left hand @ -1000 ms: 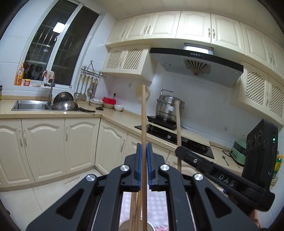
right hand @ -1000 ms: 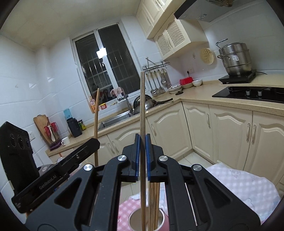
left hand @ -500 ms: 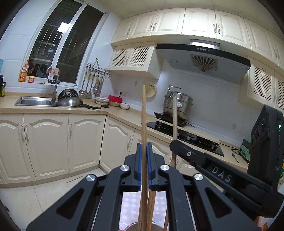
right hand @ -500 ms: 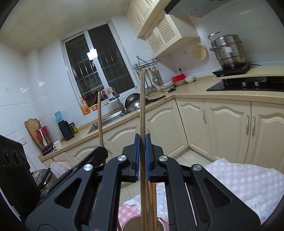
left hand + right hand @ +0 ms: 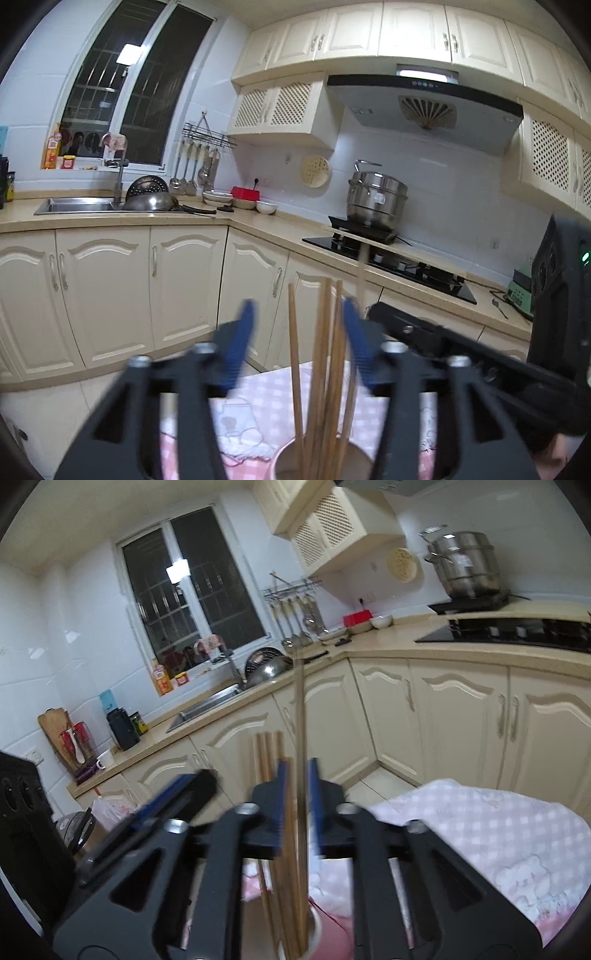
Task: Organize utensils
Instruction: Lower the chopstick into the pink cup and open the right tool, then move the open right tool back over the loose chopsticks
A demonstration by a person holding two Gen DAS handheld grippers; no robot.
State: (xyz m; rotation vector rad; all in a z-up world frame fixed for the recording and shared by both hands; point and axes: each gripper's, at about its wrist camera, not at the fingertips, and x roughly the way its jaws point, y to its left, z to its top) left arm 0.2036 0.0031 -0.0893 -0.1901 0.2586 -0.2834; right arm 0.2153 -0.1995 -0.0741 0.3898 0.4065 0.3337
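Left gripper [image 5: 297, 343]: fingers wide, empty, straddling chopsticks [image 5: 321, 362] standing near upright in cup [image 5: 286, 459] on pink checked cloth [image 5: 236, 417]; right gripper [image 5: 298, 794]: fingers narrow around one chopstick [image 5: 300, 716], long axis vertical, lower end toward the cup [image 5: 314, 928] directly below; contact blurred, grip uncertain; likely next: letting it drop in.

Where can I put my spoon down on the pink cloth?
The pink checked cloth is bare right of the cup in the right wrist view. The cup is crowded: chopsticks fill it, and the left gripper and right gripper straddle them.
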